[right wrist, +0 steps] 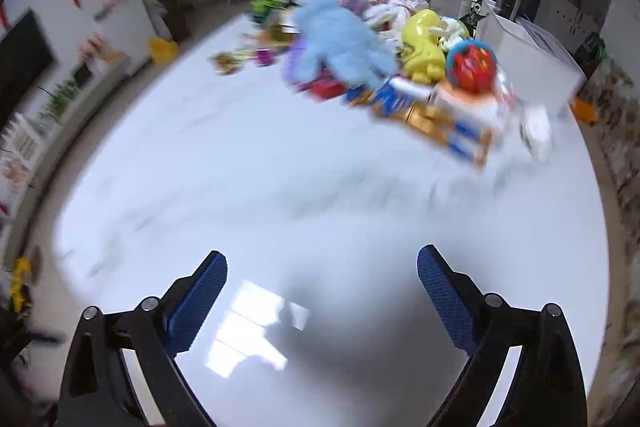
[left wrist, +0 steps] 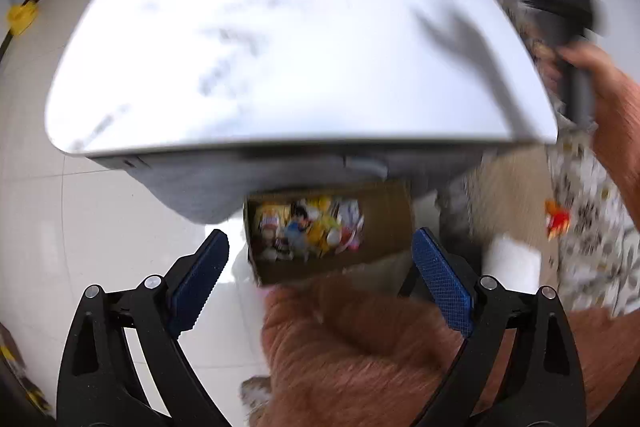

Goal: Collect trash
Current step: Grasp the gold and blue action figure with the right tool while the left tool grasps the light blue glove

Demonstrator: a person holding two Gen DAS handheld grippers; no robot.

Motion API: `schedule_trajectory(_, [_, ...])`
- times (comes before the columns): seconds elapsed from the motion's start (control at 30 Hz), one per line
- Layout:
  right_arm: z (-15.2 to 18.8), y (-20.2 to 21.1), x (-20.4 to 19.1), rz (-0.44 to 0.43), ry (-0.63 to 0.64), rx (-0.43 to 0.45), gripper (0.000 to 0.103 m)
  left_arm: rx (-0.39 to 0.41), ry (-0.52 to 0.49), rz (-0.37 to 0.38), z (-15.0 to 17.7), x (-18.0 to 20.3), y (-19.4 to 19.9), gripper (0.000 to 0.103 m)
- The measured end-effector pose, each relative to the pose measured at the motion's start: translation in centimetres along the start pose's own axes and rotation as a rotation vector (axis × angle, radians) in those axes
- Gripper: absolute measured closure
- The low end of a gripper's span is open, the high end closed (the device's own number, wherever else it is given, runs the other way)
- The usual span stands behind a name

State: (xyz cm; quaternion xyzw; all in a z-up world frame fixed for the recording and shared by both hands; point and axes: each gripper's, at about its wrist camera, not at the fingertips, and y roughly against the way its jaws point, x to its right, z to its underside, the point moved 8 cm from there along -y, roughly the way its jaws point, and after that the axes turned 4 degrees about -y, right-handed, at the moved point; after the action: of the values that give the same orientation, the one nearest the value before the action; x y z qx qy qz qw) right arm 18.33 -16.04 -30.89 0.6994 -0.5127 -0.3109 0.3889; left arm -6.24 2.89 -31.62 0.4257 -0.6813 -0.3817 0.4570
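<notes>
Both hands are empty right now. My left gripper (left wrist: pixel 320 263) is spread wide with nothing between the pads, and my right gripper (right wrist: pixel 322 283) is spread wide too, over bare white table (right wrist: pixel 280 195).

Next step, as I read it, is grabbing another piece off the pile. The trash pile (right wrist: pixel 400 67) sits well ahead of my right gripper and a bit to its right, at the far side of the table. Closest bit to me looks like the blue and gold wrappers (right wrist: pixel 440 123) at the near edge of the heap. I'd go for one of those first, come in low with the jaws straddling a single edge, and pinch just that one so I don't drag the whole heap along. Wrappers are thin and slippery, so clamp on a fold if there is one.

The stuff itself is a jumbled mess: a fluffy light blue thing (right wrist: pixel 340 39), something yellow (right wrist: pixel 420 47), a red and blue round piece (right wrist: pixel 472 63). Everything's blurry, so I can't say more.

The cardboard box (left wrist: pixel 332 235) is right ahead of my left gripper, down below the table edge, already holding colourful wrappers.
</notes>
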Motion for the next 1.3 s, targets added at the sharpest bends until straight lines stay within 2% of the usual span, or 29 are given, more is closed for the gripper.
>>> schedule_trajectory(0.13, [-7.3,-6.3,2.3,0.135,0.063,-0.055,0.014,0.043,0.105,-0.037,-0.5,-1.6,1.3,0.012])
schedule_trajectory(0.23, [-9.9,-9.2,3.9,0.189,0.092,-0.094,0.016,0.058,0.197,-0.068,0.2,-3.2,2.2,0.012])
schedule_trajectory(0.33, [-10.9,-11.4,4.7,0.194,0.098,-0.142,0.016,0.057,0.257,-0.1,1.4,-4.2,2.8,0.013])
schedule_trajectory(0.37, [-10.8,-12.3,5.2,0.216,0.106,-0.182,0.016,0.056,0.268,-0.109,1.9,-4.2,2.6,0.013])
schedule_trajectory(0.4, [-10.6,-13.0,5.6,0.217,0.103,-0.206,0.012,0.054,0.289,-0.117,2.4,-4.5,2.7,0.013])
schedule_trajectory(0.47, [-10.5,-13.5,5.9,0.157,0.037,-0.228,0.012,0.047,0.313,-0.117,2.8,-4.8,2.3,0.013])
schedule_trajectory(0.5, [-10.4,-13.6,6.1,0.125,-0.007,-0.243,0.016,0.044,0.323,-0.113,2.9,-4.9,2.2,0.013])
schedule_trajectory(0.53, [-10.2,-13.5,6.1,0.101,-0.024,-0.248,0.026,0.041,0.333,-0.103,2.9,-4.9,2.0,0.013])
schedule_trajectory(0.57, [-9.8,-13.3,6.0,0.058,-0.043,-0.254,0.028,0.039,0.335,-0.094,2.8,-4.9,1.9,0.013])
schedule_trajectory(0.6, [-9.4,-13.1,5.9,0.046,-0.047,-0.255,0.035,0.039,0.332,-0.083,2.5,-4.8,1.9,0.013])
schedule_trajectory(0.63, [-8.7,-12.5,5.5,0.039,-0.03,-0.25,0.047,0.043,0.325,-0.079,2.3,-4.8,2.0,0.013])
schedule_trajectory(0.7, [-7.3,-11.4,5.0,0.022,-0.016,-0.247,0.061,0.056,0.303,-0.06,1.3,-4.4,2.3,0.013])
schedule_trajectory(0.87, [-1.3,-7.3,3.5,-0.101,-0.071,-0.253,0.061,0.084,0.262,-0.032,-2.3,-4.2,2.5,0.012])
schedule_trajectory(1.03, [3.8,-0.5,3.6,-0.337,-0.366,-0.129,0.061,0.106,0.22,-0.059,-10.0,-4.8,0.7,0.013])
schedule_trajectory(1.13, [5.9,2.8,3.8,-0.363,-0.448,-0.067,0.061,0.111,0.144,-0.073,-16.8,-3.2,-1.4,0.012])
schedule_trajectory(1.23, [7.4,5.5,3.9,-0.371,-0.502,-0.023,0.061,0.158,0.115,-0.036,-24.9,-0.3,-2.5,0.013])
schedule_trajectory(1.3, [7.9,6.9,4.4,-0.35,-0.501,-0.005,0.061,0.21,0.091,-0.085,-30.9,1.4,-3.5,0.012])
